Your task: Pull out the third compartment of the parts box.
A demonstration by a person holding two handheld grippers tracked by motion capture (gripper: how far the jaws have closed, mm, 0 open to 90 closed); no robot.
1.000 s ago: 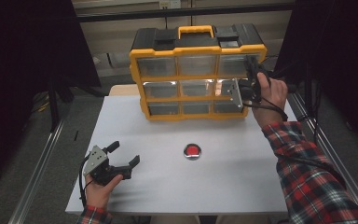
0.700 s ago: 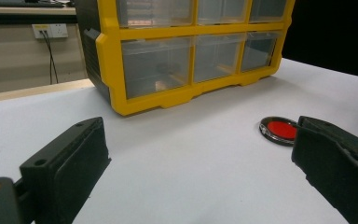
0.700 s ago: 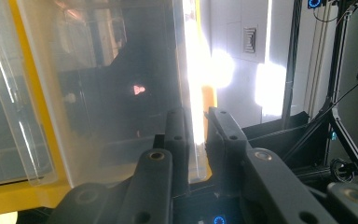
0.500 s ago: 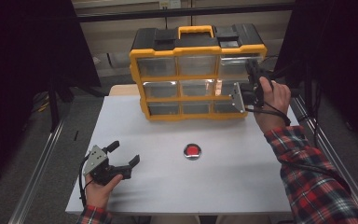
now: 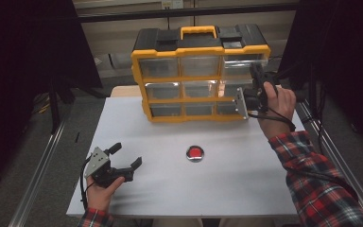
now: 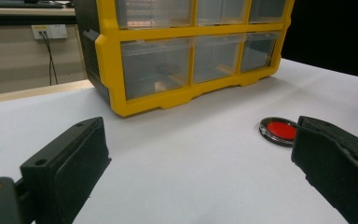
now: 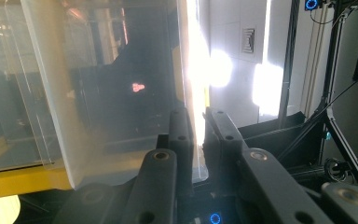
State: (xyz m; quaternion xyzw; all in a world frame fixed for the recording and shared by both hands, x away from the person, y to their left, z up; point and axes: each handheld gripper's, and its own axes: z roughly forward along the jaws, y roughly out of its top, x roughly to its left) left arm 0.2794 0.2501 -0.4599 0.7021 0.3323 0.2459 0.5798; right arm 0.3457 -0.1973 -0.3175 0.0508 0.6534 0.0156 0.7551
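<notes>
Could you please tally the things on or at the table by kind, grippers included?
Yellow drawer cabinet: 1
Clear drawers in it: 9
Red round disc: 1
Left gripper and right gripper: 2
Total: 13

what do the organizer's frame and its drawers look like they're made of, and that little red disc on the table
Organizer frame: opaque yellow plastic, by its moulded edges and dull sheen. Drawers: clear, slightly hazy plastic; you see through them. The right tongs are shut on the top right drawer. Red disc: glossy red face in a shiny, possibly metal rim; I can't tell for sure.
</notes>
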